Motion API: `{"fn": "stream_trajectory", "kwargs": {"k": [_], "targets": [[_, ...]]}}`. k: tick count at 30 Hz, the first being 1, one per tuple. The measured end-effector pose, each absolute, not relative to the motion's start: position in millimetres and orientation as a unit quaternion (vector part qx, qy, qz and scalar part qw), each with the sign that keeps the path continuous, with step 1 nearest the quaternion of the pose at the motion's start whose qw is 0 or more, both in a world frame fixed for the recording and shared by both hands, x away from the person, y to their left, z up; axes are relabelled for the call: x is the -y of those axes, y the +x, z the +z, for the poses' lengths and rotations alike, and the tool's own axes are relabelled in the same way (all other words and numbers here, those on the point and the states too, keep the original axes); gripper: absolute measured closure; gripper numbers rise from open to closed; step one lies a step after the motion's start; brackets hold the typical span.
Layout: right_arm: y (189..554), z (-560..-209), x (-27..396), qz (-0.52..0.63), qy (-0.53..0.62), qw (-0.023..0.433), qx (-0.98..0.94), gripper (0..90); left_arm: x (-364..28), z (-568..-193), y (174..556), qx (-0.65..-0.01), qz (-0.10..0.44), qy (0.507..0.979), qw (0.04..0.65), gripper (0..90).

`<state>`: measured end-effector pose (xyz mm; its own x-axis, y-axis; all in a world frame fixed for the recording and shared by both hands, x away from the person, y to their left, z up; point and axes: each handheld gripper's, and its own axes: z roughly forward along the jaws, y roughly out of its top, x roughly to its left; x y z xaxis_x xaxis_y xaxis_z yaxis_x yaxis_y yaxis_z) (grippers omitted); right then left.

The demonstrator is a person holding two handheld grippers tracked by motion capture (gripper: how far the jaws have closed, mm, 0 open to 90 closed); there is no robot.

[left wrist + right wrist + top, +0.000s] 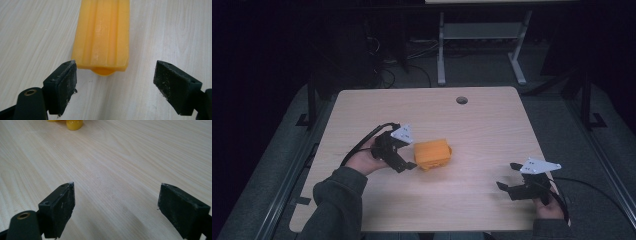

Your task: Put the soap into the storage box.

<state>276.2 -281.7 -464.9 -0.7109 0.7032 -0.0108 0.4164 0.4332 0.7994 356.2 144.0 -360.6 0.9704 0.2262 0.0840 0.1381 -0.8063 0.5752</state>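
Orange plastic block (432, 153) lies flat on the wooden worktop (472, 125), a bit left of centre, nearer the person's edge than the far edge. Ribbed top, long grooves running away from the camera in the left gripper view (102, 32), with a rounded nub poking out under its near end.

Left tongs (408, 164) sit just beside the block's left end, held by the left hand (364, 159), sleeve coming in from the bottom. Jaws spread apart, wider than the block; the block's near end sits just ahead of the 2 pads (66, 82), not between them yet. Left pad corner is close to the block's corner, contact unclear. Right pad well off to the side. Nothing clamped.

Right tongs (508, 181) low at the right near edge of the worktop, well apart from the block, right hand (548, 206) behind them. Jaws apart too, bare wood between them in the right gripper view (116, 207). A yellow-orange bit of the block (74, 124) shows far off at the top of that view.

Round cable hole (461, 100) near the worktop's far edge. Grey floor (482, 67) and a white desk frame (479, 37) behind.
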Motion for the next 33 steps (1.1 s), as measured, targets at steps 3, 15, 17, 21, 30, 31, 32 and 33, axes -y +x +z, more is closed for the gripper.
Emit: {"fn": "stream_trajectory", "kwargs": {"k": [3, 15, 17, 21, 30, 31, 32, 33], "targets": [[276, -464, 282, 0.412, 0.339, 0.176, -0.827, 13.7, -148, -363, 353, -0.099, 0.074, 0.946, 0.301, 18.0], [276, -463, 283, 0.419, 0.347, 0.182, -0.819, 13.7, -158, -369, 344, -0.105, 0.071, 0.944, 0.304, 18.0], [276, -464, 283, 0.419, 0.349, 0.181, -0.818, 13.7, -163, -370, 342, -0.111, 0.07, 0.943, 0.306, 18.0], [276, -464, 283, 0.419, 0.352, 0.183, -0.817, 13.7, -169, -370, 338, -0.114, 0.075, 0.941, 0.311, 18.0], [277, -465, 284, 0.414, 0.357, 0.191, -0.815, 13.7, -177, -374, 332, -0.115, 0.079, 0.941, 0.309, 18.0], [276, -465, 284, 0.414, 0.359, 0.195, -0.814, 13.7, -178, -375, 331, -0.117, 0.081, 0.94, 0.311, 18.0], [276, -465, 285, 0.414, 0.362, 0.195, -0.812, 13.7, -180, -377, 329, -0.116, 0.079, 0.94, 0.312, 18.0], [276, -465, 285, 0.413, 0.363, 0.194, -0.812, 13.7, -181, -378, 328, -0.117, 0.081, 0.939, 0.314, 18.0]]}}
